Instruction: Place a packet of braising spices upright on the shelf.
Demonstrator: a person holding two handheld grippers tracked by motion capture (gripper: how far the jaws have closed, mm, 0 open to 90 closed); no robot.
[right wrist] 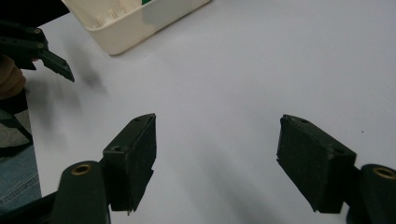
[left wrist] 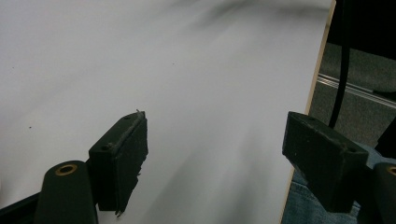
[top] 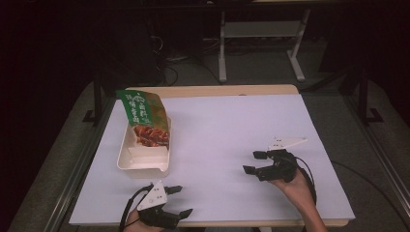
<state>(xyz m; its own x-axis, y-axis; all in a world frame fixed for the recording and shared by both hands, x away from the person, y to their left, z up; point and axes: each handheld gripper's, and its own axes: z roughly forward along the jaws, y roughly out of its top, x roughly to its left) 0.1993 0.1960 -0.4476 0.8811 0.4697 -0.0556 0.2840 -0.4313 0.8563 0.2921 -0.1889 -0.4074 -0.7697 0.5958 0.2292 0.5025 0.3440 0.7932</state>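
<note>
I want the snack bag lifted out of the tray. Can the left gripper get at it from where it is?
Probably yes: the left gripper is open, the bag leans out of the tray, nothing between them.

Left gripper (top: 178,200) and right gripper (top: 255,162) — jaws spread wide.

Two black jaws of the right gripper (right wrist: 217,158) spread wide apart over the white table surface (right wrist: 261,70), nothing between them. Corner of a cream plastic tray (right wrist: 126,23) at the top edge, with a sliver of green inside it. Left gripper (right wrist: 32,49) at the upper left, one toothed jaw tip pointing toward the tray, blue denim (right wrist: 16,179) below it at the left edge.
</note>
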